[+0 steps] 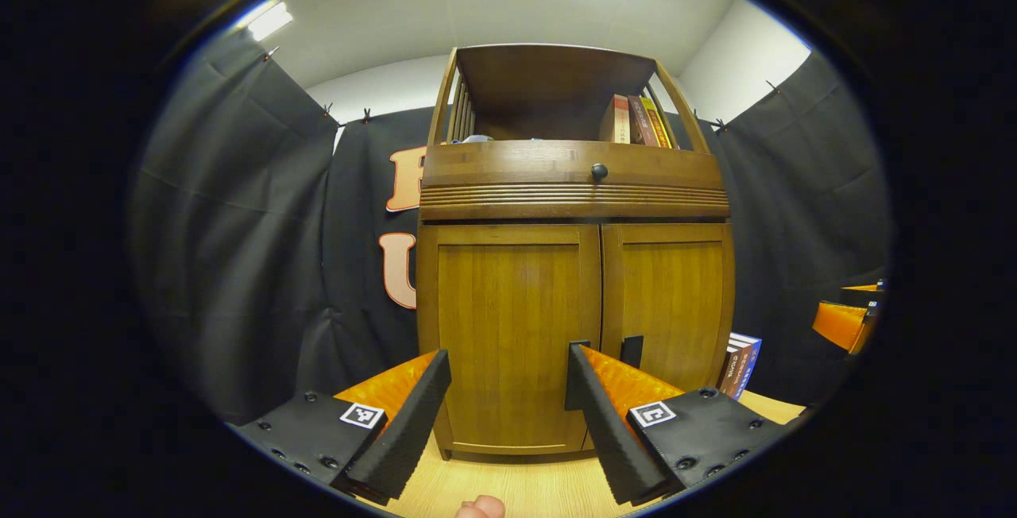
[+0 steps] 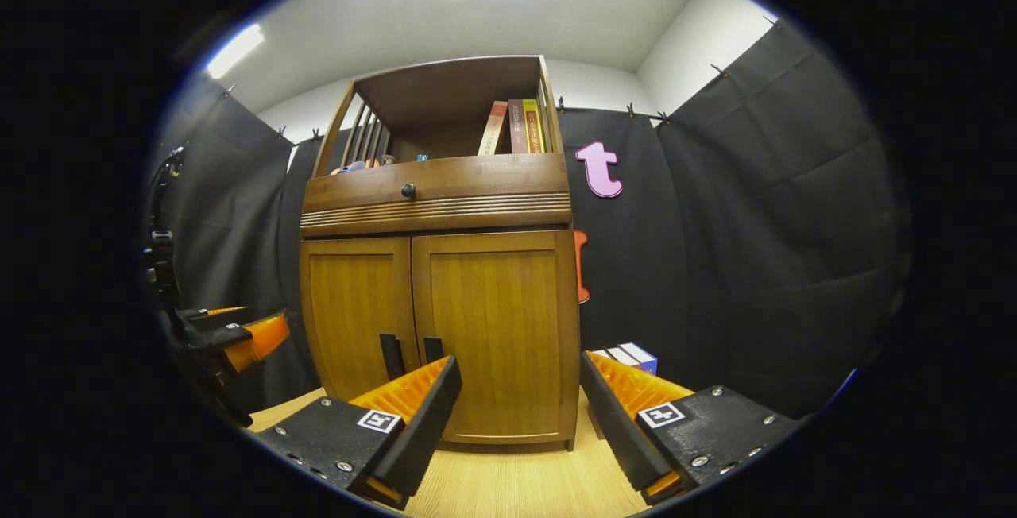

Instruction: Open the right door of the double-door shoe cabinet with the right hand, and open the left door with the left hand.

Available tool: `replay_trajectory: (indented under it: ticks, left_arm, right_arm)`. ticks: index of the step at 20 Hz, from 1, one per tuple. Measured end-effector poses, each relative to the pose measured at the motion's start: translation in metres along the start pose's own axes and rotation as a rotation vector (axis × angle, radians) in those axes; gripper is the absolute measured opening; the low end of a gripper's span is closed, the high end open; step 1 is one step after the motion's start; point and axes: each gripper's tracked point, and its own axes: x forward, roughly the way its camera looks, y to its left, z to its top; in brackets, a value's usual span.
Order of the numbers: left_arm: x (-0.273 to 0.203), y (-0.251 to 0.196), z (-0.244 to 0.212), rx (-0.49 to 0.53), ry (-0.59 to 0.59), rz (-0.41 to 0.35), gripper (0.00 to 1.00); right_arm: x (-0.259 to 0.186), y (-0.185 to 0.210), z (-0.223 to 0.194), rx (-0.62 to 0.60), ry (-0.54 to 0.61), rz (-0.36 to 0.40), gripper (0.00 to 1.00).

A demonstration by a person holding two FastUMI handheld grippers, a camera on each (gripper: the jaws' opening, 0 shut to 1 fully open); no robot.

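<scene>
Nearest, the left gripper (image 1: pixel 508 391) and the right gripper (image 2: pixel 520 399) both hang spread wide, pinching nothing, over the pale wooden surface (image 2: pixel 508 486). Beyond them stands the brown wooden double-door shoe cabinet (image 1: pixel 572 264). Its left door (image 1: pixel 508 335) and right door (image 2: pixel 496 331) are both closed, dark handles untouched, so both openings remain.

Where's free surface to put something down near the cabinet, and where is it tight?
Bare wooden tabletop lies in front of the closed cabinet, between the open right gripper jaws. The left gripper shows more bare top. It is tight right of the cabinet, where boxes stand, and on the top shelf with books.
</scene>
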Motion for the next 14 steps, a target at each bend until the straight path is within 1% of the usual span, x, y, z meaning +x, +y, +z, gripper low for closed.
replay_trajectory:
  ticks: [8, 14]
  left_arm:
    - [0.0, 0.0, 0.001, -0.011, -0.006, -0.002, 0.95]
    - [-0.003, -0.001, 0.005, 0.009, -0.024, -0.009, 0.95]
  right_arm:
    - [0.0, 0.004, 0.0, 0.002, -0.002, 0.006, 0.93]
    - [0.004, 0.019, -0.005, 0.003, 0.007, 0.039, 0.93]
